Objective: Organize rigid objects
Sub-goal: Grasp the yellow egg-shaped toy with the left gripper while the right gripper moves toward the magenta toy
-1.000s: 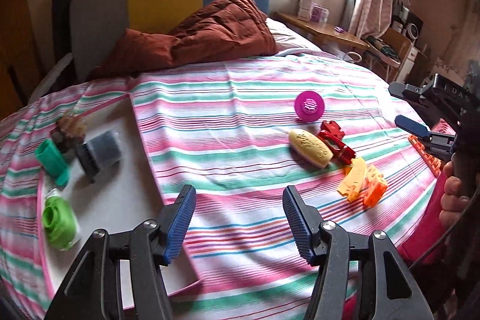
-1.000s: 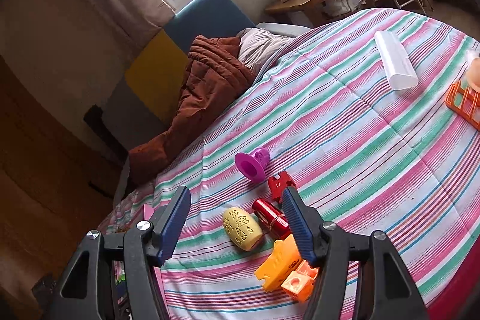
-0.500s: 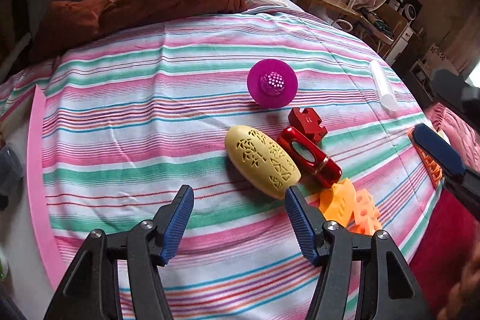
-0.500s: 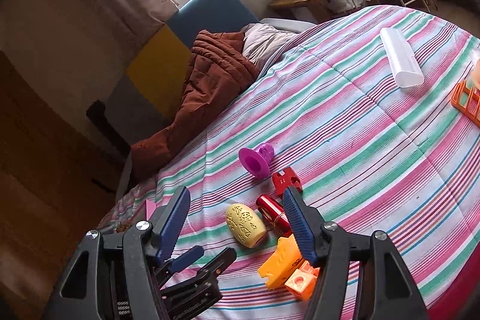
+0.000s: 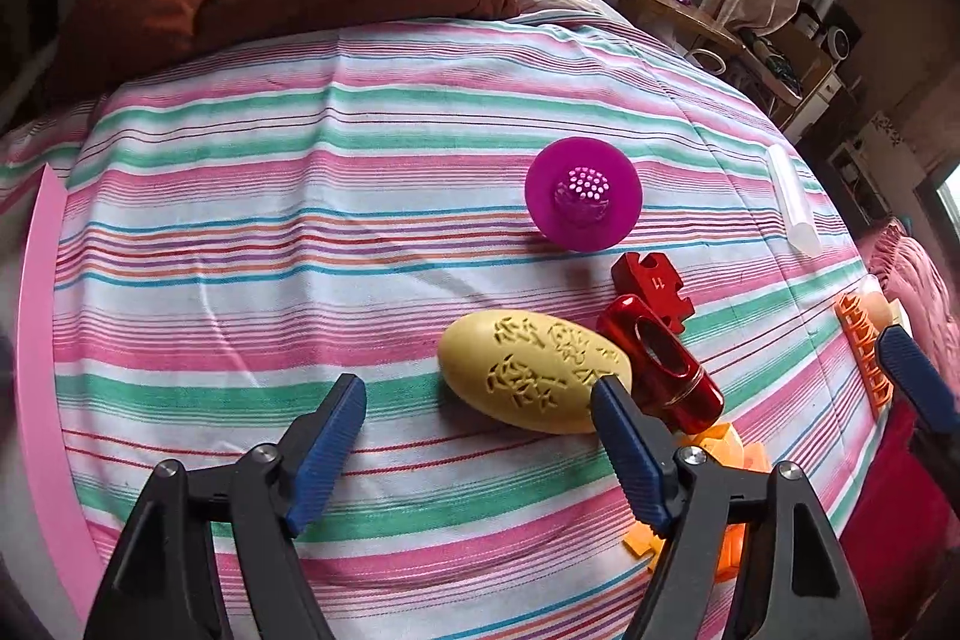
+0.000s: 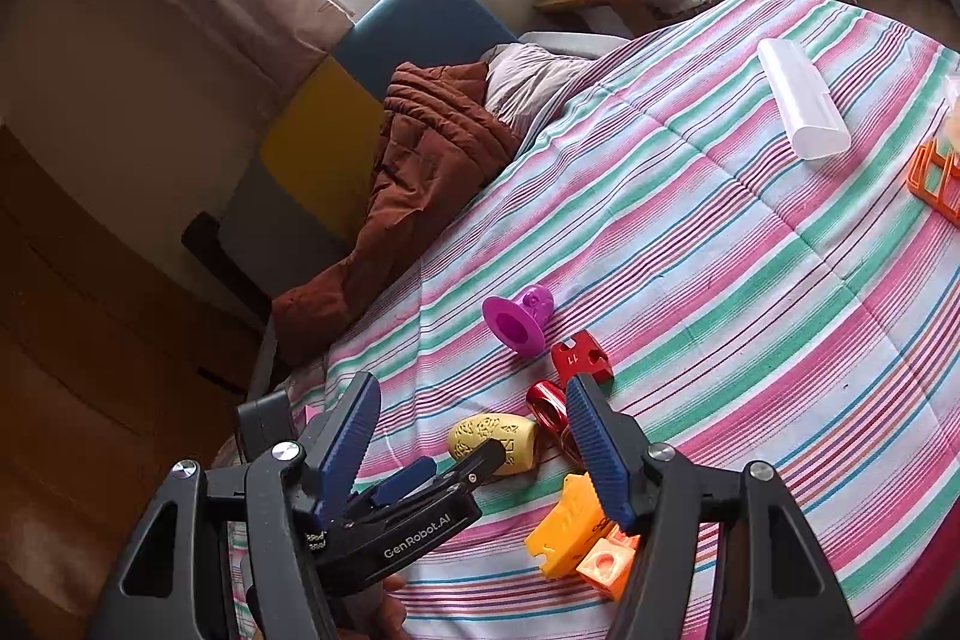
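We are spreading our left gripper [image 5: 477, 415], its empty jaws just opening, toward the yellow carved oval [image 5: 533, 379] at lower centre; stiff, light, rounded, probably slippery, best pinched across its narrow middle. Our right gripper [image 6: 471, 427] is hovering half-open, empty.

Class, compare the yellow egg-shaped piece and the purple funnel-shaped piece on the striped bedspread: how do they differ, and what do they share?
The yellow piece is a closed oval with carved patterns; the purple piece flares into a wide round disc with a perforated cap. The yellow piece lies beside the red clip; the purple piece lies apart. Both lie on their sides on the bedspread.
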Available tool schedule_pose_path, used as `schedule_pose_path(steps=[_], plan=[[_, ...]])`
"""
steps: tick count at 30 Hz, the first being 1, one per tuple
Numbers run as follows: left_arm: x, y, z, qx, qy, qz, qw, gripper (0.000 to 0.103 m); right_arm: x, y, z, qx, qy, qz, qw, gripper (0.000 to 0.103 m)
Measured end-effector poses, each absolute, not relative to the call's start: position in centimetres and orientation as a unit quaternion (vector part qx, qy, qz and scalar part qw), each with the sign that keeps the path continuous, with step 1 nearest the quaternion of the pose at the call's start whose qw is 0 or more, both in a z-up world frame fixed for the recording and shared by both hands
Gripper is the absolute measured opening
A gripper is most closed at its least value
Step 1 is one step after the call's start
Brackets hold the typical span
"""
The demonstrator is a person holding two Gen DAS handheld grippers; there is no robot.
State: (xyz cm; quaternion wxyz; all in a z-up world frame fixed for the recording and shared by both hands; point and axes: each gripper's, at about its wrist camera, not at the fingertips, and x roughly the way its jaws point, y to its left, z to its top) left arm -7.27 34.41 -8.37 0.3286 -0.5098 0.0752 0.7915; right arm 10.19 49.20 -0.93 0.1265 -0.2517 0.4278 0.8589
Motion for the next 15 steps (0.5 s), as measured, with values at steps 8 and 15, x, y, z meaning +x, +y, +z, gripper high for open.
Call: schedule_pose_path(steps=[8,15], plan=[[-7.1,32.0,-8.4,-0.527,0.066,0.789,0.31,0.076,10.5,49.6,-1.1,-0.245,0.445,0.852,0.126,0.065],[-6.0,36.0,-6.5,-0.471,0.144,0.786,0.373,0.078,10.9,50.0,-1.3,-0.233,0.459,0.848,0.125,0.065]])
